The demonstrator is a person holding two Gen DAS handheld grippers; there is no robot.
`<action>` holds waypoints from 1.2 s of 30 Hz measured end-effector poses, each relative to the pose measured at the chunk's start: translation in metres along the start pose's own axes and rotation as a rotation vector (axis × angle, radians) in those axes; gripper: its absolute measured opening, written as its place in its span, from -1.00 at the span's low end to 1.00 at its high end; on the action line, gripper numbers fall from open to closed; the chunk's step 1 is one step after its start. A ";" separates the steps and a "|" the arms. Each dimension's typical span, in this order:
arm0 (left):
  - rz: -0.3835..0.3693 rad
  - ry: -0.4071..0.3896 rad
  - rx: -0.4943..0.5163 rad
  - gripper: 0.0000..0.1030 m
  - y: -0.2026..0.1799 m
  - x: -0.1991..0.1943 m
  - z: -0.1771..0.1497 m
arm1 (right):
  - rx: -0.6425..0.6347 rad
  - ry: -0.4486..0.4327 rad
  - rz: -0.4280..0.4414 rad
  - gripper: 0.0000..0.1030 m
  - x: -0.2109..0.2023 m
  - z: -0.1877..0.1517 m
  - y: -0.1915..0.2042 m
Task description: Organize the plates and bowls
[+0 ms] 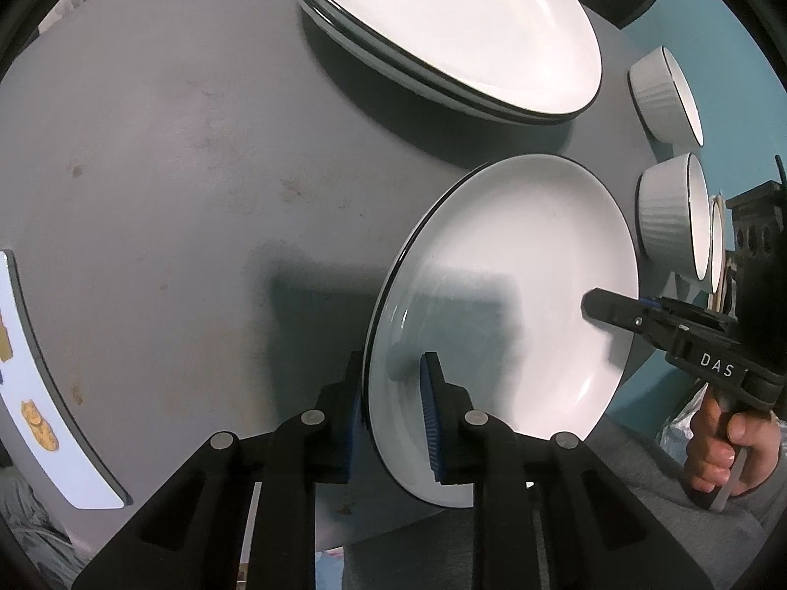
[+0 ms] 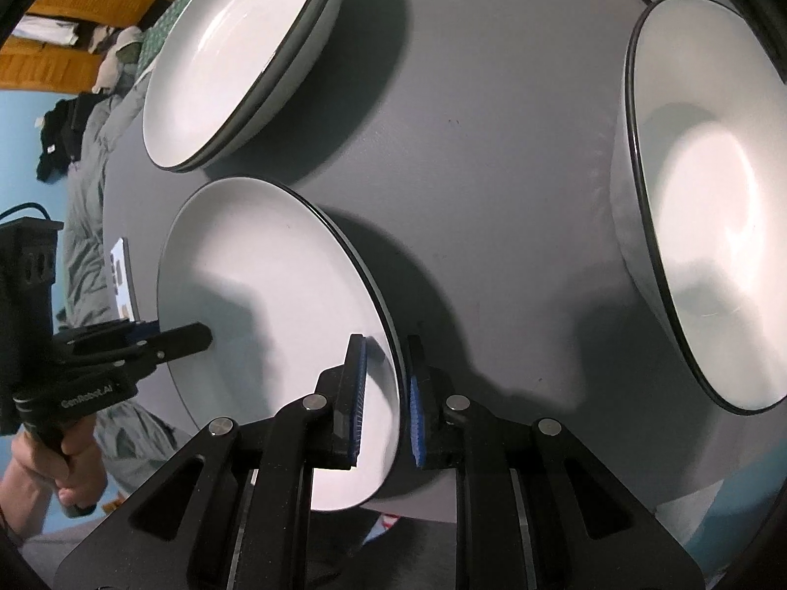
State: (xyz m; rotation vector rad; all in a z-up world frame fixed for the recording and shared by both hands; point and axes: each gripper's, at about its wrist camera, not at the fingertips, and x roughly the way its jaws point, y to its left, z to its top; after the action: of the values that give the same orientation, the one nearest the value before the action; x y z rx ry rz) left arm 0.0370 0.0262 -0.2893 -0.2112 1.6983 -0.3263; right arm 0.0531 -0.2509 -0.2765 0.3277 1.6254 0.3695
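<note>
Left wrist view shows the grey table (image 1: 172, 172) carrying everything. Toward its far edge sits a stack of white plates (image 1: 452, 34) with dark rims, several deep (I cannot count them for certain). Nearer, at the table's near edge, a single white plate (image 1: 506, 314) of the same kind hangs partly over the edge, and both tongs have hold of it. The left gripper (image 1: 391, 413) straddles its rim on one side, blue pads on either face, clenched on the plate. The right gripper (image 2: 383, 403) pinches the opposite rim in the same way, one finger above and one below.

Along the table's right edge stand two ribbed white bowls (image 1: 674, 216), one behind the other, apart from the held plate; from the right wrist view the closer bowl (image 2: 698, 196) looms large beside the gripper. At the left edge lies a flat white card (image 1: 44, 393) with small yellow marks.
</note>
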 end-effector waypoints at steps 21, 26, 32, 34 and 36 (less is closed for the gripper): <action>-0.006 -0.065 -0.068 -0.69 0.008 -0.038 0.001 | -0.100 0.002 -0.016 -0.75 -0.021 0.004 0.035; -0.033 -0.117 -0.098 -0.69 0.011 -0.062 0.009 | -0.124 -0.008 -0.005 -0.76 -0.031 0.016 0.051; -0.032 -0.163 -0.088 -0.69 0.008 -0.076 0.032 | -0.123 -0.026 0.004 -0.76 -0.041 0.032 0.060; -0.020 -0.176 -0.078 -0.69 0.006 -0.077 0.043 | -0.125 -0.033 0.000 -0.77 -0.044 0.039 0.063; -0.007 -0.185 -0.067 -0.69 0.004 -0.078 0.056 | -0.134 -0.046 -0.004 -0.77 -0.047 0.048 0.066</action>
State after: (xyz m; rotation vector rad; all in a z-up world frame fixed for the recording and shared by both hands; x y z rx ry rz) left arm 0.1040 0.0502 -0.2249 -0.2875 1.5266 -0.2475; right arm 0.1041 -0.2089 -0.2094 0.2297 1.5475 0.4625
